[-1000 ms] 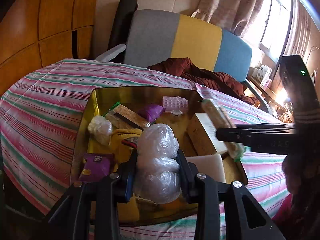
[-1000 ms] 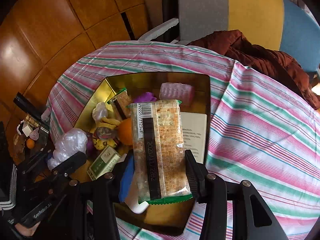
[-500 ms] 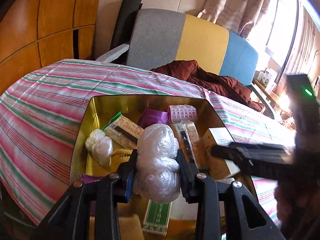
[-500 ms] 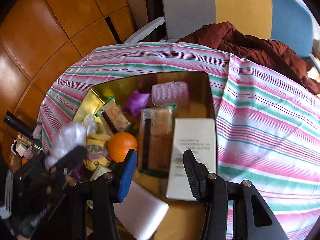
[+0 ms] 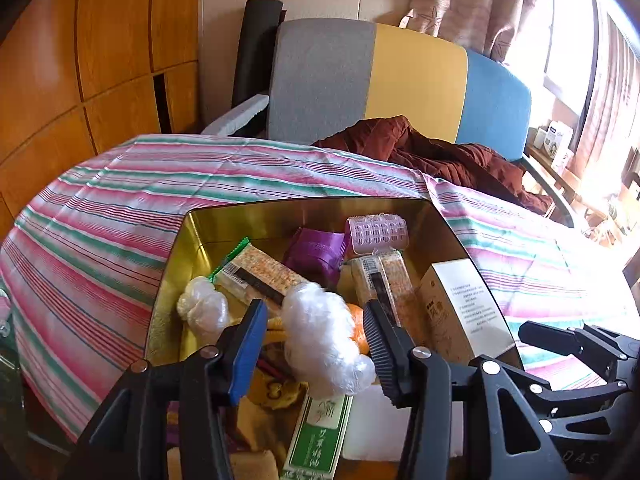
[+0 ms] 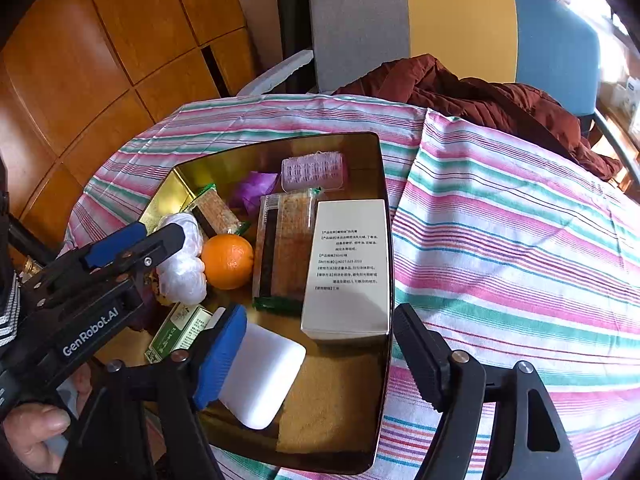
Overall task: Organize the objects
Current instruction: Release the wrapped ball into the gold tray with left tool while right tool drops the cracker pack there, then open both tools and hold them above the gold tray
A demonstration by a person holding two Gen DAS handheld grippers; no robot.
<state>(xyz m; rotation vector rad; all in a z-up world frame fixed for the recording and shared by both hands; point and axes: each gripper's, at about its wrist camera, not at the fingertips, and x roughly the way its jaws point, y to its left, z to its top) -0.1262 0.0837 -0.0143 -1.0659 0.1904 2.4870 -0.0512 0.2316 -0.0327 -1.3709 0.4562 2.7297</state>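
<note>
A gold tin tray [image 5: 304,205] [image 6: 382,168] on the striped tablecloth holds mixed items. My left gripper [image 5: 314,340] [image 6: 158,234] is open over its near left part. A crumpled clear plastic bundle [image 5: 324,340] [image 6: 182,268] lies loose between the spread fingers, beside an orange [image 6: 227,255]. My right gripper [image 6: 318,350] is open and empty above the tray's near edge, over a white pad [image 6: 260,376]. A cracker pack [image 6: 286,248] lies flat next to a white box [image 6: 348,264].
The tray also holds a pink hair roller [image 6: 312,171], a purple packet [image 6: 256,190], a second cracker pack [image 6: 216,212], a green box [image 6: 180,332] and another plastic bundle [image 5: 202,308]. A sofa [image 5: 416,80] with a maroon jacket [image 5: 432,156] stands behind the table.
The right gripper let the cracker pack go into the tray and drew back, open. The left gripper moved over the tray and opened, letting go of the plastic bundle.
</note>
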